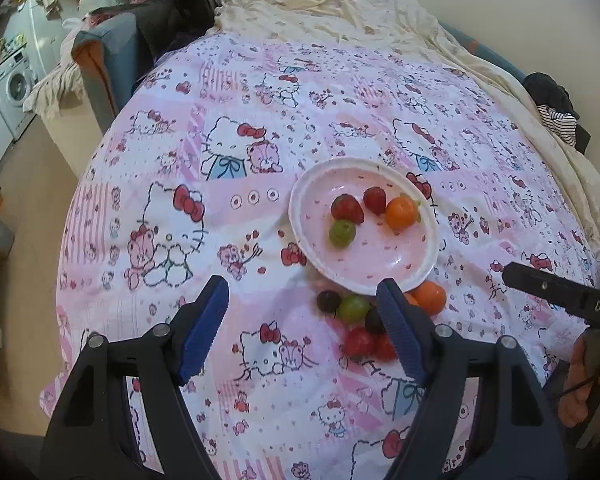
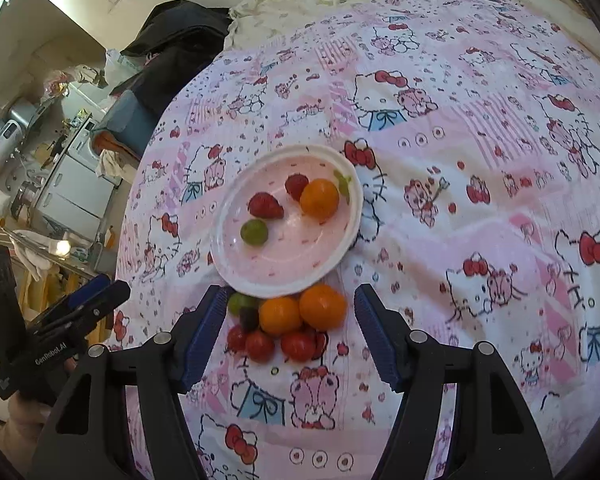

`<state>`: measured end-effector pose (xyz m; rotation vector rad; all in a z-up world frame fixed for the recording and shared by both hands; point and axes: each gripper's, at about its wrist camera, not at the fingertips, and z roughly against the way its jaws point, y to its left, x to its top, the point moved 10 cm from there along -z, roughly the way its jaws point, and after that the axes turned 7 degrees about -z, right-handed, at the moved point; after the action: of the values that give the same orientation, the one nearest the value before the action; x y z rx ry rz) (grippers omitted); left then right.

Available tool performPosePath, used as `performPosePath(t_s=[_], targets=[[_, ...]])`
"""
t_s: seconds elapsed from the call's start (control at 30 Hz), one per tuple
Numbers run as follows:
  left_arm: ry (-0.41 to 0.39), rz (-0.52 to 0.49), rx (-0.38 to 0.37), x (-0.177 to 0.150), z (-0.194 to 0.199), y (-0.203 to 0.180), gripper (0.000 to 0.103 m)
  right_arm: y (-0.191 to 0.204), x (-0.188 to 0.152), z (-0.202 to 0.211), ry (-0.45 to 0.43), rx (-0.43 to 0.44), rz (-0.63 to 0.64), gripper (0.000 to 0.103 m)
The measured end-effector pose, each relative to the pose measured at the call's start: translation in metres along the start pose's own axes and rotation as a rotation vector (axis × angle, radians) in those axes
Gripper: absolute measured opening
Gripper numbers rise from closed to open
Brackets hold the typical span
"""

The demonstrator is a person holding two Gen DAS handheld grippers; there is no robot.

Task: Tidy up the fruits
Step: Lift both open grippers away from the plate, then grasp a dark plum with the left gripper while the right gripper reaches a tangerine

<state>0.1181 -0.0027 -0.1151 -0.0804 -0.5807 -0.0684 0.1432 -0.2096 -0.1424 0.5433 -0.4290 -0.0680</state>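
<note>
A pink plate (image 1: 400, 256) (image 2: 292, 268) lies on the Hello Kitty bedspread. It holds two strawberries (image 1: 346, 208) (image 2: 265, 205), a green grape (image 1: 342, 233) (image 2: 254, 232) and an orange (image 1: 401, 212) (image 2: 319, 198). Loose fruit lies just in front of the plate: two oranges (image 2: 322, 306), a green grape (image 1: 353, 308) (image 2: 240, 302), dark grapes (image 1: 328, 301) and red tomatoes (image 2: 298, 345). My left gripper (image 1: 302, 300) is open and empty, left of the pile. My right gripper (image 2: 290, 308) is open, its fingers either side of the pile, above it.
The bedspread (image 1: 220, 160) covers a bed with a cream sheet (image 1: 340, 12) at the far end. Dark clothes (image 1: 168, 4) lie at the far left corner. A washing machine (image 1: 14, 84) stands on the floor to the left.
</note>
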Motion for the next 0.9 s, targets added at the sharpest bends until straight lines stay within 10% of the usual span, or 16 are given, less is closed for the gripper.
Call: performPosePath(t_s=[0.7, 0.9], targets=[[0.186, 0.053, -0.014, -0.049, -0.037, 0.006, 0.073, -0.037, -0.022, -0.010, 0.063, -0.063, -0.140, 0.069], [0.235, 0.011, -0.049, -0.059, -0.061, -0.012, 0.058, -0.034, -0.020, -0.017, 0.085, -0.045, -0.159, 0.069]])
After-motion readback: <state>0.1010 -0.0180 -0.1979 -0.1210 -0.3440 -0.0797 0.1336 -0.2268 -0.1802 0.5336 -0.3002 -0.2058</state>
